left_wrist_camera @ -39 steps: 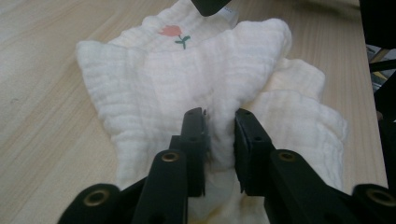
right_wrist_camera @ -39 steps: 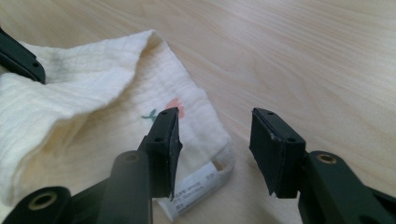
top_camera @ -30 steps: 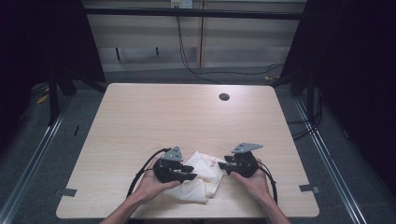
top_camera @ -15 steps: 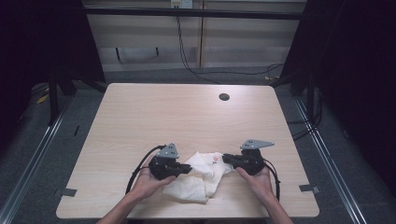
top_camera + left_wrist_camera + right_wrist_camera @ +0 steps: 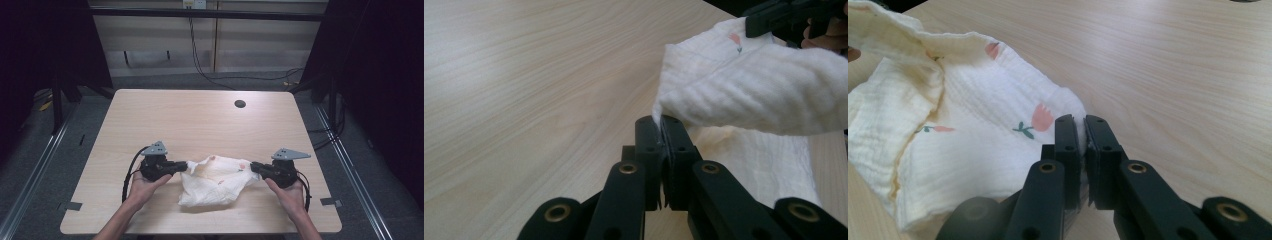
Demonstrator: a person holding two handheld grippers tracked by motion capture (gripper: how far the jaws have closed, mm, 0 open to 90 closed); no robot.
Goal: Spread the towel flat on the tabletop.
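A white crinkled cloth (image 5: 217, 179) with small pink flower prints is stretched between both grippers near the table's front edge. My left gripper (image 5: 184, 165) is shut on the cloth's left corner; in the left gripper view its jaws pinch the cloth (image 5: 744, 85) at the tip (image 5: 661, 122). My right gripper (image 5: 253, 167) is shut on the right corner, and in the right gripper view the cloth (image 5: 973, 150) runs off to the left from the gripper (image 5: 1081, 125). The cloth's lower part sags onto the table.
The light wooden table (image 5: 200, 125) has a round dark cable hole (image 5: 240, 104) at the back right. Grey floor and metal rails (image 5: 30, 165) flank the table. Cables trail from each gripper toward the front edge.
The two grippers have moved apart, left going left and right going right, pulling the bunched cloth out wider between them.
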